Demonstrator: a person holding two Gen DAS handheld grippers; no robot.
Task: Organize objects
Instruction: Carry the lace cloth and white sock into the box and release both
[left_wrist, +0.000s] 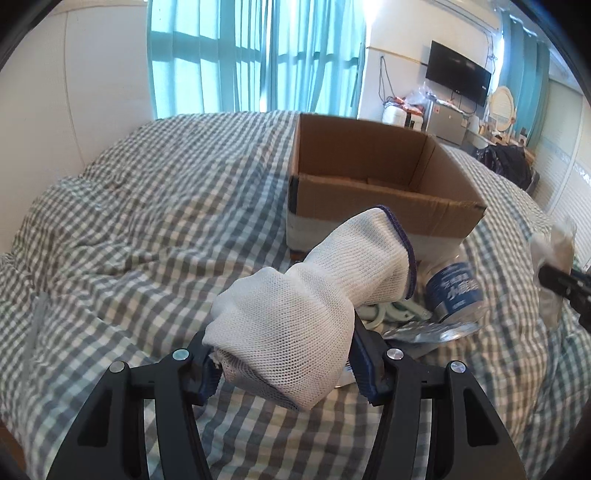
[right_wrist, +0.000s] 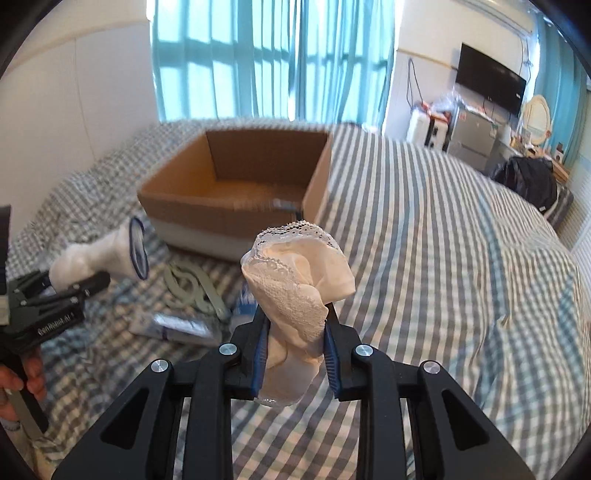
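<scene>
The checked bed (left_wrist: 147, 221) carries a cardboard box (left_wrist: 369, 206), a bottle (left_wrist: 454, 288) and scissors (right_wrist: 192, 288).

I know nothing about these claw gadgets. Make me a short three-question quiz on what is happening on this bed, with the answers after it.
1. True or false: the left claw is shut on a white knit glove.
2. What does the right claw grip?
A. a cream lace-trimmed cloth
B. a bottle
C. scissors
3. Fill in: the open container on the checked bedcover, beyond both claws, is a cardboard ____.

Key:
1. True; the glove is pinched between the fingers and its blue-edged cuff points toward the box.
2. A.
3. box. A blue-labelled bottle lies just in front of it.
</scene>
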